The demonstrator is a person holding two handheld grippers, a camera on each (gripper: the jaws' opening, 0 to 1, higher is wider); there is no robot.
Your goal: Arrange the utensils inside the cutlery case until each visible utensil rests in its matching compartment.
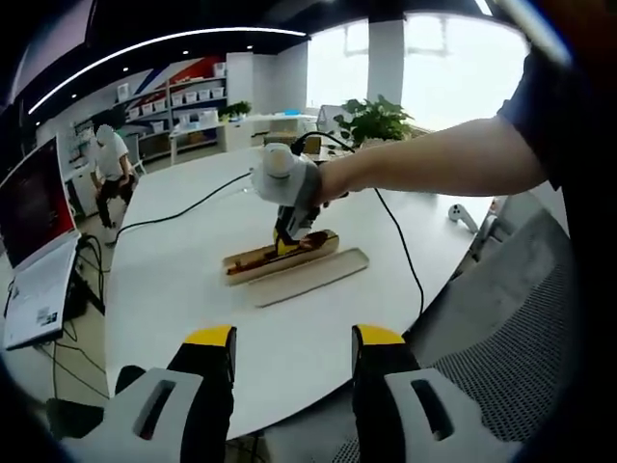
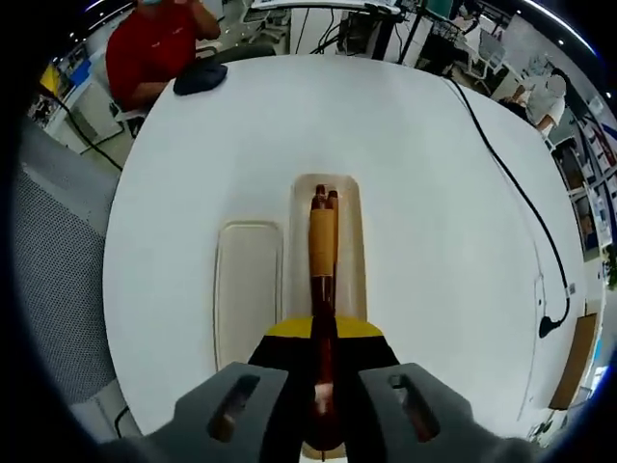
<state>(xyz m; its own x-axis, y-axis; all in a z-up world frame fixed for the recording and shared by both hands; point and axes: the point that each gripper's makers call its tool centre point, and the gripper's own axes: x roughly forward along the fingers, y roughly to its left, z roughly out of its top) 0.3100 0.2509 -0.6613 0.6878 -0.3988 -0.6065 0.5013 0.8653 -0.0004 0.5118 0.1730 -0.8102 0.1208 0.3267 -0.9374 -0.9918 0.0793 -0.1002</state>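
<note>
Wooden utensils point(image 2: 323, 241) inside the cutlery case point(image 2: 352, 207), lid point(image 2: 248, 289) alongside; right claw point(image 2: 323, 386) clamped on utensils, left claw point(image 1: 292, 362) wide.

Black cable point(image 2: 511, 178) crosses white table point(image 2: 424, 145) (potted plant point(image 1: 374, 119) behind).

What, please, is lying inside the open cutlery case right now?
Dark wooden utensils, apparently chopsticks, lie lengthwise in the case; the right gripper covers their near ends, so what else is there stays hidden.

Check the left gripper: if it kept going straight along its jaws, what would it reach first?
Probably bare white table first. The left gripper hangs open near the table's edge; straight beyond lie the case lid and the cutlery case, where the right gripper works. Depth is unclear.
</note>
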